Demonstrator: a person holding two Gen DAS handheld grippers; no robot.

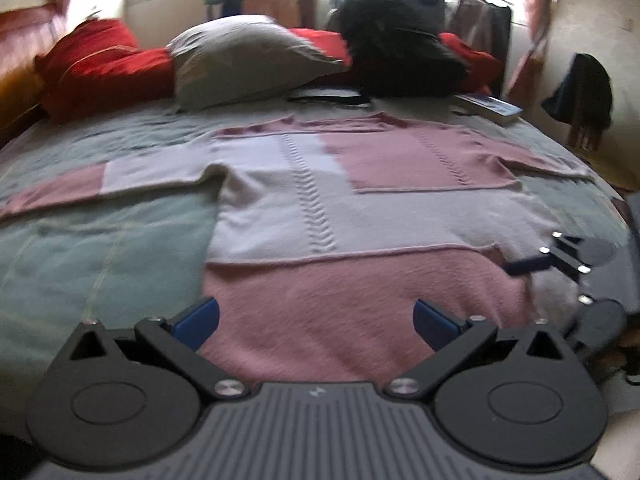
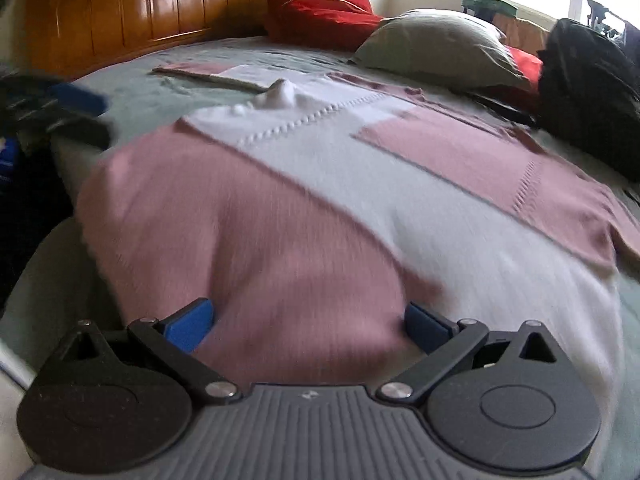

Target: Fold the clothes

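Observation:
A knitted sweater [image 1: 360,216] in pink and pale lilac blocks lies spread flat on the green bedspread [image 1: 100,256], with both sleeves stretched out sideways. My left gripper [image 1: 316,322] hovers open over the pink hem band, holding nothing. At the hem's right corner a blue finger [image 1: 524,266] of the other gripper shows. In the right wrist view the sweater [image 2: 320,184] runs diagonally, and a small ridge of cloth [image 2: 280,92] stands up near the far armpit. My right gripper [image 2: 308,326] is open above the pink hem, holding nothing. The left tool's blue pad [image 2: 76,98] appears blurred at the left edge.
Red pillows [image 1: 104,68], a grey pillow [image 1: 248,60] and a black bag [image 1: 400,52] line the far side of the bed. A book [image 1: 492,106] lies near the bag. A wooden headboard [image 2: 132,8] stands at the left. Dark clothing [image 1: 580,92] hangs on the right wall.

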